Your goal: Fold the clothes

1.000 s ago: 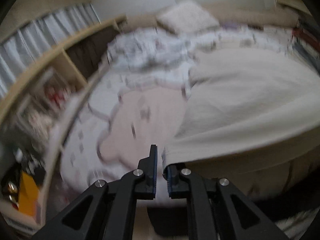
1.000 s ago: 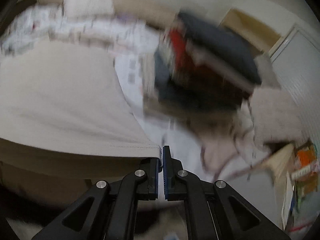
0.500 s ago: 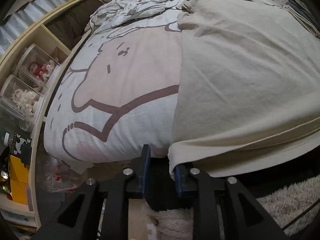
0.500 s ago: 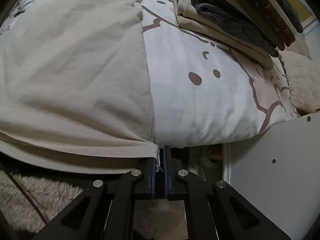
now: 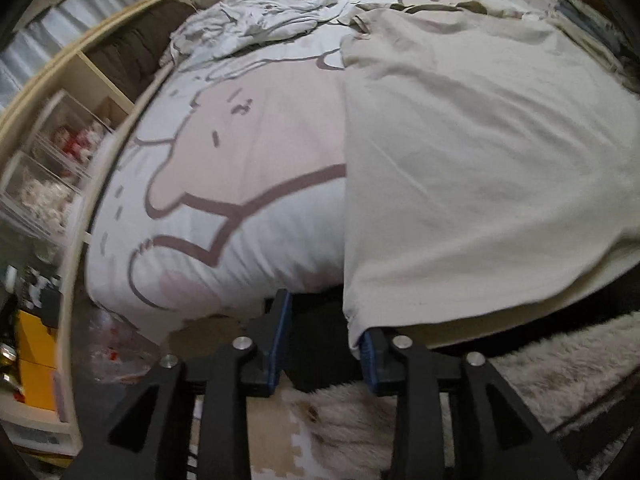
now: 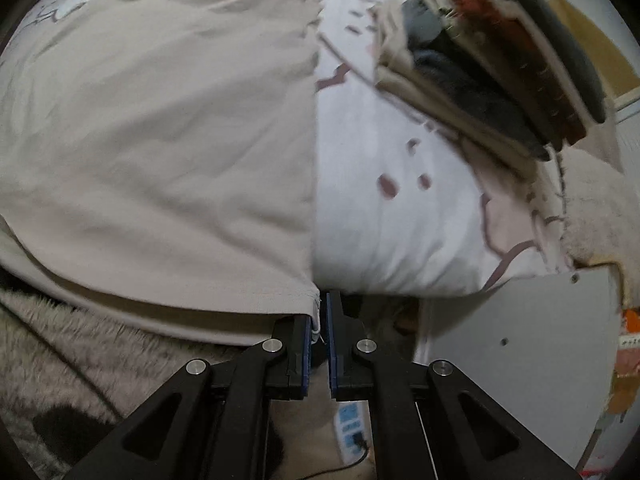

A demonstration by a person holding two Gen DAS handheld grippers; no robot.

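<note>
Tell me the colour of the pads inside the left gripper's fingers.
Blue pads on black fingers, clearest in the left wrist view.

The bed [image 5: 240, 184] is wearing a white duvet with a pink cartoon print. A beige garment [image 5: 472, 160] is lying spread across it, hanging over the near edge, and a stack of folded clothes [image 6: 488, 56] is sitting beside it.

A garment [image 5: 472, 168] lay spread on the bed [image 5: 248, 184], its hem hanging over the near edge. To its right sat a clothes stack [image 6: 492, 60]; shelves [image 5: 60, 152] stood left.
</note>
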